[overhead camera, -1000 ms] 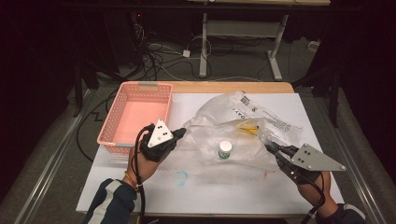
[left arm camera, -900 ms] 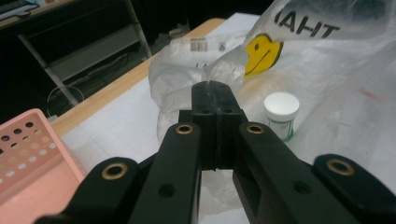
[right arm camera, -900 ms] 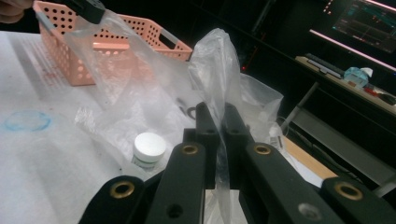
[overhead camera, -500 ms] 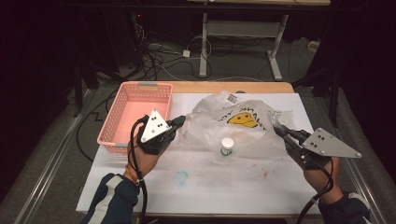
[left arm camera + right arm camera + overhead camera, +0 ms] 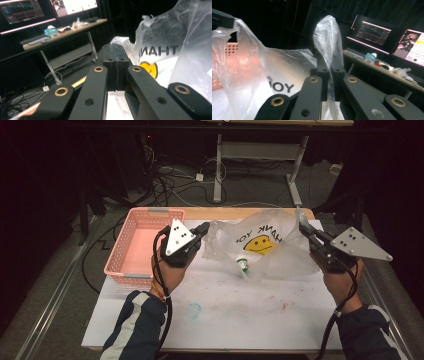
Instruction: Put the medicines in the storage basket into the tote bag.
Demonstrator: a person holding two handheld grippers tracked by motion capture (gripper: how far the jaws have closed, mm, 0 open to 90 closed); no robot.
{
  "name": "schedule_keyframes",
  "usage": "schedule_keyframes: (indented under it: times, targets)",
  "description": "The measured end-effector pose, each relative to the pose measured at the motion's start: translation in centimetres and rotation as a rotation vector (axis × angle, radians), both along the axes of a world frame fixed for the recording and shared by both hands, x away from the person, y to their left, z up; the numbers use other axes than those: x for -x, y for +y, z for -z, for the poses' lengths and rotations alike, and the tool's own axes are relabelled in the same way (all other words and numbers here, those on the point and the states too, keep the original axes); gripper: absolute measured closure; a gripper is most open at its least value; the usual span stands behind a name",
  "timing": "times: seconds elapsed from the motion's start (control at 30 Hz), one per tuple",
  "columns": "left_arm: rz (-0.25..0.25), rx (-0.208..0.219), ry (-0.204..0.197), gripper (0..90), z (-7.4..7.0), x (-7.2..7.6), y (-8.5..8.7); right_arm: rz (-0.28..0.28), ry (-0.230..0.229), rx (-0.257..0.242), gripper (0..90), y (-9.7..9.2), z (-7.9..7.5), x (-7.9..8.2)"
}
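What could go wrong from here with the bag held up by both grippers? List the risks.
1. The small white bottle with a green neck lies tilted at the low side of the clear plastic smiley-face bag; it might slide out onto the white table.
2. The right gripper pinches only a thin twisted strip of film, which could slip or tear.
3. The left gripper holds a bag edge; uneven lifting may spill it.

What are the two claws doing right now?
Left claw: closed on the bag.
Right claw: closed on the bag.
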State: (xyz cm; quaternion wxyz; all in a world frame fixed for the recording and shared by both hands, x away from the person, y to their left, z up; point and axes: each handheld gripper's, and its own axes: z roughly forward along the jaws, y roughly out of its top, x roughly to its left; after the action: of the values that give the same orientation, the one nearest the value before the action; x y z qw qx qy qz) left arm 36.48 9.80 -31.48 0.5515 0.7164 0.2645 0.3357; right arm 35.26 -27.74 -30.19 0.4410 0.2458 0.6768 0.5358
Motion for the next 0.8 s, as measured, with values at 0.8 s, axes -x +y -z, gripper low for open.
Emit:
schedule_keyframes:
  times: [0.8]
  targets:
    - [-0.105,0.097,-0.128,87.5,-3.0,-2.9,-2.6,0.142,-0.1,-0.079,90.0,1.4,-2.8,-3.9]
